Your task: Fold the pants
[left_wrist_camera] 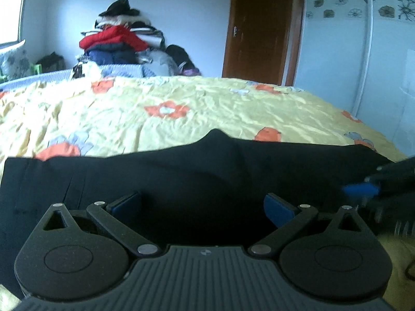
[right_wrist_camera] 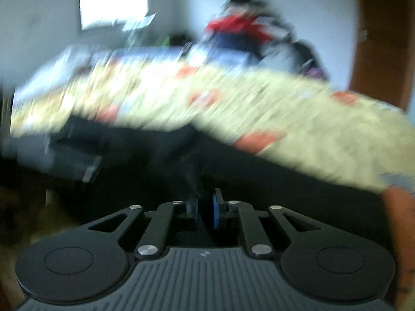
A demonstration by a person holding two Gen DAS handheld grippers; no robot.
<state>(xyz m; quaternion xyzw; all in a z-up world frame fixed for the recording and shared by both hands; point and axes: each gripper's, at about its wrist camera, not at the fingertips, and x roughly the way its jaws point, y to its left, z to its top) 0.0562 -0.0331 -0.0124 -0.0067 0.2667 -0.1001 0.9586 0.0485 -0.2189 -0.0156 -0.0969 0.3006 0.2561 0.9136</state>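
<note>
Our left gripper (left_wrist_camera: 202, 204) hangs spread wide over the black pants (left_wrist_camera: 181, 171) just ahead on the bedspread (left_wrist_camera: 207, 103), our right gripper (right_wrist_camera: 206, 204) looks clenched, perhaps on cloth, and mid-swing that hold could slip.

We see each hand-held gripper, left (left_wrist_camera: 202, 204) and right (right_wrist_camera: 205, 204), built alike: a ribbed grey body with a small white mark, two round black discs, black link arms with silver pins, and blue pads (left_wrist_camera: 276, 208) on the fingers.
</note>
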